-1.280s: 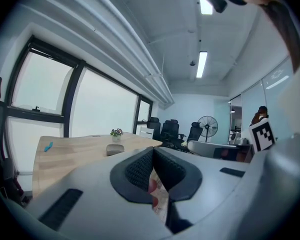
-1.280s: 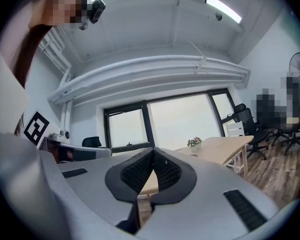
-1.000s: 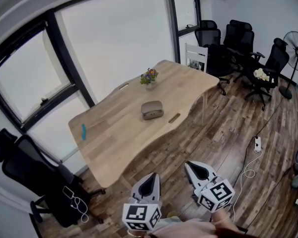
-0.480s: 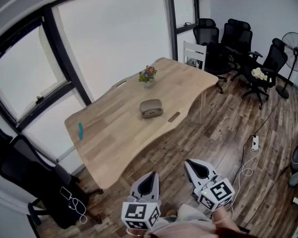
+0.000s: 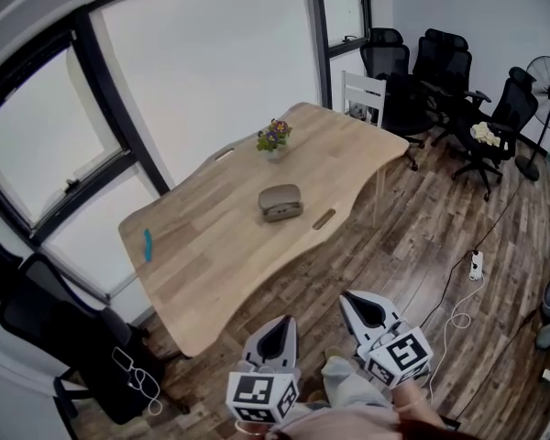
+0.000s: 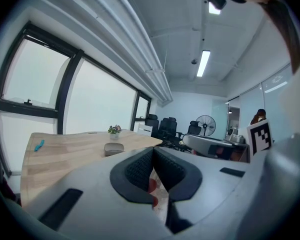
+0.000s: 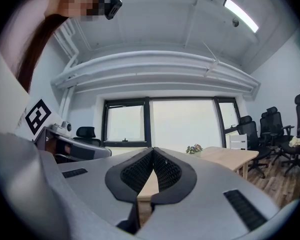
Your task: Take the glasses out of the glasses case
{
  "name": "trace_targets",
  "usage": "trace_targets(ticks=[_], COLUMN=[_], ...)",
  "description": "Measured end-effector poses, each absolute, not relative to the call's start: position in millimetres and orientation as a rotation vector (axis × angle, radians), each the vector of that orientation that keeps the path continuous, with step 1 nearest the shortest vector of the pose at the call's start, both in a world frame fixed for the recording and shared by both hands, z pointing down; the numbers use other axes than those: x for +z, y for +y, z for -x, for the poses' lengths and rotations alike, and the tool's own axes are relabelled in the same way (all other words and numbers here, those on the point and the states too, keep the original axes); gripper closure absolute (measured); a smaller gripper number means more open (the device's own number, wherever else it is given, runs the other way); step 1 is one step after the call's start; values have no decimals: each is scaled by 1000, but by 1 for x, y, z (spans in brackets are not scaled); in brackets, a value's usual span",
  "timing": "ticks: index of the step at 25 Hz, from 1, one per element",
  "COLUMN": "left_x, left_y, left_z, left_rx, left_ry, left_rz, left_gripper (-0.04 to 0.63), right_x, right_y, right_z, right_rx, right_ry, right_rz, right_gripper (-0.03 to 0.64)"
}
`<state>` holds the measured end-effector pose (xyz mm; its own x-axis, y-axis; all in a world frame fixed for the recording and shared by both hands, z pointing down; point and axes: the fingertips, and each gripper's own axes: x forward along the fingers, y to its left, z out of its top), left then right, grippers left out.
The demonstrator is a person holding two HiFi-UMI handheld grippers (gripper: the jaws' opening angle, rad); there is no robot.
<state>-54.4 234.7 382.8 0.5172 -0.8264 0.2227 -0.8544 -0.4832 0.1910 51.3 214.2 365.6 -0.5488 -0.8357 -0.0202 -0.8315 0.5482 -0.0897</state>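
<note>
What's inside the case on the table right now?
Nothing inside shows. The case lies shut on the table, and only its grey outside is visible. Its closed top covers the interior, so whether the glasses are in it cannot be seen.

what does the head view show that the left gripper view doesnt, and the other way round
Only the head view: the wood floor and a white power strip lying on it.
Only the left gripper view: a lit ceiling light, and the left gripper with its jaws closed tip to tip, nothing between them.
Both: the wooden table, the glasses case on it, the flowers and the fan.
</note>
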Motion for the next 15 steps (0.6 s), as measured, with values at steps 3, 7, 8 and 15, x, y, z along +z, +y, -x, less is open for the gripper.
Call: trace_targets(ticks=[3, 7, 8, 15], left_x=[383, 386, 387, 385], left_y=[216, 190, 183, 133], left_z=[50, 41, 38, 21], left_rx=[147, 149, 149, 169], left_ry=[-1427, -1436, -1438, -1461], left_rz=[-2478, -2466, -2464, -2462], left_gripper=[594, 594, 594, 594], right_x=[366, 368, 368, 369], right_y=[194, 167, 161, 114], right_z=[-56, -64, -65, -76], right_rx=[-111, -109, -104, -98], right_ry=[2709, 2716, 2723, 2748], right_rz=[1447, 1424, 1414, 1370], right_gripper=[617, 617, 617, 617])
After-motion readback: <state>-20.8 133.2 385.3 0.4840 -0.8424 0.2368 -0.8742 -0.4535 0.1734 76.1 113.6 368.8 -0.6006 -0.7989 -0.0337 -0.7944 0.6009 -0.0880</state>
